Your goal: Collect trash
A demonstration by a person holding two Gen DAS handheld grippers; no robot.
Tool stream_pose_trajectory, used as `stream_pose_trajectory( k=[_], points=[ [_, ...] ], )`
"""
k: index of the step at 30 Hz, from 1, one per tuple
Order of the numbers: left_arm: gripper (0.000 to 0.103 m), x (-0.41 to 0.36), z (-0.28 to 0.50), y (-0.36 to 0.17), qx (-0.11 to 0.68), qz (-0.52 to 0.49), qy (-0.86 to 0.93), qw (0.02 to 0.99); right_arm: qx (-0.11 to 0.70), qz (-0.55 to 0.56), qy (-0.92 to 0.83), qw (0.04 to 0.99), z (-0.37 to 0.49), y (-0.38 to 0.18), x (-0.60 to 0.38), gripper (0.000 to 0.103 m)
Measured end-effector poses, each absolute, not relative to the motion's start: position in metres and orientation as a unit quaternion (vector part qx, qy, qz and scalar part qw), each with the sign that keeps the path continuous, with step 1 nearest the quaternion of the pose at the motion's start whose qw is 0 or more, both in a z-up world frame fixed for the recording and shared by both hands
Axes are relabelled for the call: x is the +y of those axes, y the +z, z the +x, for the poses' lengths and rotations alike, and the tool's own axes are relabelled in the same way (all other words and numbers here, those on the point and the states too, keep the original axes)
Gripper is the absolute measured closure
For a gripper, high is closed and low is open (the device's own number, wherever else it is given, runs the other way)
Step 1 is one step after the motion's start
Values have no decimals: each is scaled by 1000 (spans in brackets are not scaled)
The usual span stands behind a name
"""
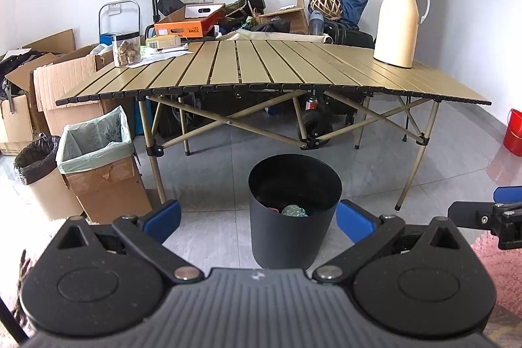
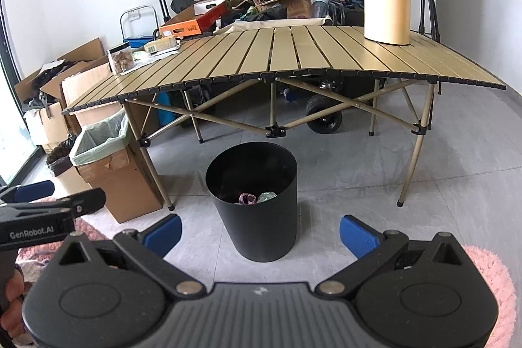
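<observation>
A round black bin (image 1: 287,237) stands on the grey floor in front of the folding table; crumpled trash (image 1: 293,211) lies inside it. The right wrist view shows the same bin (image 2: 261,230) with a purple wrapper and a clear green piece (image 2: 267,196) at its bottom. My left gripper (image 1: 257,220) is open, held back from the bin with nothing between its blue pads (image 1: 164,216). My right gripper (image 2: 260,232) is open and empty too, its blue pads (image 2: 357,235) spread either side of the bin. Each gripper shows at the edge of the other's view.
A tan slatted folding table (image 1: 261,67) carries a cream thermos jug (image 1: 399,22), a clear jar of snacks (image 1: 126,48) and papers. A lined cardboard box (image 1: 98,158), a black-bagged bin (image 1: 39,168), more boxes and clutter stand left and behind. A red bucket (image 1: 514,131) is right; pink rug underfoot.
</observation>
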State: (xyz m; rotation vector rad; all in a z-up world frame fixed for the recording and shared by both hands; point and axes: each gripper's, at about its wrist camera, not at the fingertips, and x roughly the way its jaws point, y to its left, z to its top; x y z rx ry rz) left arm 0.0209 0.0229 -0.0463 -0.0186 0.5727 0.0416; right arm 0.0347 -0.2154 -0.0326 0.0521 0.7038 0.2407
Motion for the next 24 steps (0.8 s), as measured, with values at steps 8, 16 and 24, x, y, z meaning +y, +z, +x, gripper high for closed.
stream_pose_trajectory(
  k=[8, 16, 24],
  points=[
    [0, 23, 20, -47, 282, -8, 20, 959, 340, 24, 119, 933, 35, -31, -216, 0],
    [0, 23, 20, -46, 282, -9, 21, 959, 336, 24, 119, 934, 34, -30, -216, 0],
    [0, 23, 21, -45, 281, -8, 20, 959, 335, 22, 121, 934, 33, -29, -215, 0]
  ],
)
